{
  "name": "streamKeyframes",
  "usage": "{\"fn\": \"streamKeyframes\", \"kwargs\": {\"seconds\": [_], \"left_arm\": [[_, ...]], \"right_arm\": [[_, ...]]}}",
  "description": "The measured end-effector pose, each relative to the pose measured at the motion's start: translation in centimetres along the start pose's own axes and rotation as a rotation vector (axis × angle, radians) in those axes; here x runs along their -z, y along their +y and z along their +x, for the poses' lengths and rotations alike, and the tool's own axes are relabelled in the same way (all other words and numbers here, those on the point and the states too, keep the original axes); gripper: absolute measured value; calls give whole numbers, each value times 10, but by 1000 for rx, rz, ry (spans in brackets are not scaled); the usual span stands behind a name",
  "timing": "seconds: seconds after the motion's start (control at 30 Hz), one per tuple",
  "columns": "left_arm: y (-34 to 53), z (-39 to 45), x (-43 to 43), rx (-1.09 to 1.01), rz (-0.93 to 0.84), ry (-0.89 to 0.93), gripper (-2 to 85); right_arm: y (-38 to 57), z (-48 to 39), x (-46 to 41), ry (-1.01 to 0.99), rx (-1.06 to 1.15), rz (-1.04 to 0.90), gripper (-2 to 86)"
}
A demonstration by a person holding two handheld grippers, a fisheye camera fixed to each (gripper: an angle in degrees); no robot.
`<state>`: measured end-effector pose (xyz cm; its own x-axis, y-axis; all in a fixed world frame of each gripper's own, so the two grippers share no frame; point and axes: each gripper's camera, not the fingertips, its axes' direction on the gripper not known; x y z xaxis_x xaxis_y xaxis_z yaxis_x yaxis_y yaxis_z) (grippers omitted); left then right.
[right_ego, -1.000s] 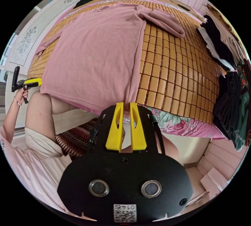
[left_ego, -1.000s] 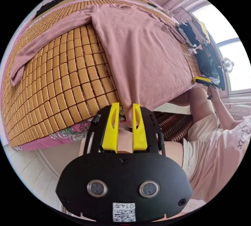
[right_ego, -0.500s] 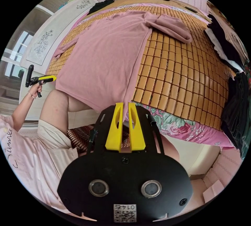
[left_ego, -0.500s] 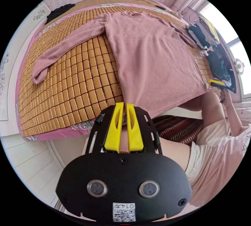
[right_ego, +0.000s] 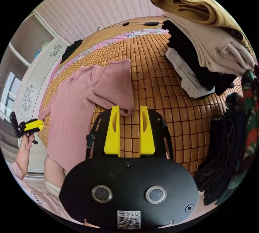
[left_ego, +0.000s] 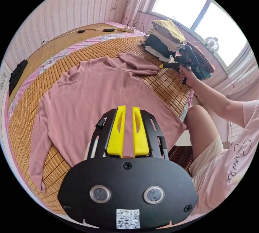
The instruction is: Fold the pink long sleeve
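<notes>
The pink long sleeve (left_ego: 108, 95) lies flat, front up, on the bamboo mat (left_ego: 167, 87) of a bed. Its one sleeve (left_ego: 40, 146) runs along the body's side. The other sleeve (right_ego: 116, 87) is doubled back beside the neck. My left gripper (left_ego: 128, 108) hovers above the shirt's lower part, jaws close together with nothing between them; the right gripper view has it (right_ego: 33, 126) off the bed's edge in a hand. My right gripper (right_ego: 129, 107) stands open low over the mat, the doubled sleeve's cuff (right_ego: 126, 110) between its fingertips.
A stack of folded clothes (right_ego: 210, 41) sits on the mat right of the sleeve, with a dark heap (right_ego: 232, 136) nearer the edge. A black garment (left_ego: 16, 75) lies at the far corner. The person's arm (left_ego: 213, 100) and leg (left_ego: 199, 127) are by the bedside.
Both grippers have let go of the hem, which now lies flat. The left one lifted over the shirt. The right one moved to the doubled sleeve's cuff and opened.
</notes>
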<state>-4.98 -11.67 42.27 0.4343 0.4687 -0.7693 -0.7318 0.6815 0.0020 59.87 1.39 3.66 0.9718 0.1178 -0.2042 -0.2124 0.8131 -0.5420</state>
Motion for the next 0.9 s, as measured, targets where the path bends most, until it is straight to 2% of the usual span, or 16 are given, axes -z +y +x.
{"fn": "streamKeyframes", "kwargs": {"seconds": [0.1,0.2,0.27,0.33,0.4,0.53,0.6,0.67,0.73,0.77,0.83,0.87,0.9], "left_arm": [[-50,21,-28,-39,30,48,51],[-85,39,-42,-72,72,68,51],[-101,53,-50,-119,104,27,51],[-118,72,-69,-154,108,-15,51],[-141,99,-112,-210,21,-16,57],[-167,120,-189,-187,-153,-49,77],[-178,120,-238,-109,-295,-58,77],[-181,121,-261,-108,-353,-78,62],[-188,123,-259,-93,-321,-71,43],[-190,130,-250,-118,-247,-61,36],[-186,155,-218,-272,-12,-1,35],[-177,176,-198,-427,118,69,35],[-169,191,-187,-528,171,119,37]], "right_arm": [[-6,19,-16,-82,-31,-30,49],[15,13,0,-285,47,14,17],[51,-30,19,-379,232,33,11],[75,-58,17,-318,382,-29,9],[91,-59,20,-287,416,-6,8],[95,-2,32,-360,283,68,14],[94,21,40,-334,241,103,18],[94,45,49,-244,201,147,23],[92,60,53,-209,173,161,29],[92,69,56,-200,154,174,33],[92,84,62,-169,111,197,46],[94,93,68,-132,65,212,56],[96,97,71,-105,42,220,61]]}}
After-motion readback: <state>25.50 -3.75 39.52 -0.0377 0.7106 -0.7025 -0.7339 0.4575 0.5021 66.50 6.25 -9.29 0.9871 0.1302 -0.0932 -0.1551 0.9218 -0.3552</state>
